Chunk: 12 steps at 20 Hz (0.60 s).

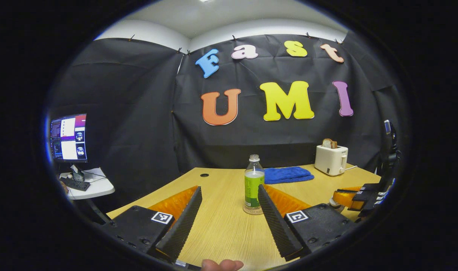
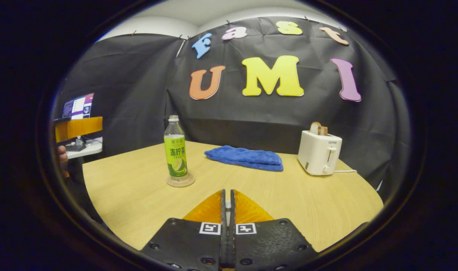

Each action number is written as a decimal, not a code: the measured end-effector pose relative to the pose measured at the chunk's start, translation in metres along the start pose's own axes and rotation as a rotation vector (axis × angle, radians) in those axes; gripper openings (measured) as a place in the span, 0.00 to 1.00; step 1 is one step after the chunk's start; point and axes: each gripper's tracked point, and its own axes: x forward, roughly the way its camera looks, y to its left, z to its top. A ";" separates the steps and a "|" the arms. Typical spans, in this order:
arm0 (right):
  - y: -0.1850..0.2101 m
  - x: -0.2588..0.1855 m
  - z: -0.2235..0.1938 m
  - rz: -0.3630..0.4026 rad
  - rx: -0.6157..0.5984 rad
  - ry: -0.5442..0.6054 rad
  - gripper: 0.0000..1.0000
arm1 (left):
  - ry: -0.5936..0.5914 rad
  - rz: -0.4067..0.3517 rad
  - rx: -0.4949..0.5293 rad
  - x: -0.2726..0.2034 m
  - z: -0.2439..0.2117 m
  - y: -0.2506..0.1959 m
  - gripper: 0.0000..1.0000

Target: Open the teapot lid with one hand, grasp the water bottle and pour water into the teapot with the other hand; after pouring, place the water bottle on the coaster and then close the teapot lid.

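A clear water bottle with a green label stands upright on a round coaster on the wooden table. My left gripper is open just in front of it, its fingers apart on either side and not touching it. In the right gripper view the bottle and coaster sit left of centre. My right gripper is shut, with a small white piece, seemingly the teapot lid knob, pinched between its fingers. The left gripper view shows the right gripper low at the right over a whitish rounded part. The teapot body is hidden.
A folded blue towel lies at the back of the table, and a white toaster holding bread stands at the back right. A monitor sits on a small white side table to the left.
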 end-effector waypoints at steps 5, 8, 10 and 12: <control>-0.002 0.003 -0.003 -0.019 -0.013 -0.007 0.00 | 0.008 -0.006 0.001 0.001 -0.003 0.001 0.94; -0.001 -0.001 -0.005 -0.021 -0.020 -0.012 0.00 | 0.012 -0.007 -0.003 0.002 -0.004 0.000 0.94; -0.001 -0.001 -0.006 -0.023 -0.022 -0.016 0.00 | 0.013 -0.009 -0.003 0.002 -0.004 -0.002 0.94; 0.001 -0.002 -0.009 -0.019 -0.020 -0.015 0.00 | 0.015 -0.016 -0.006 0.002 -0.005 -0.004 0.94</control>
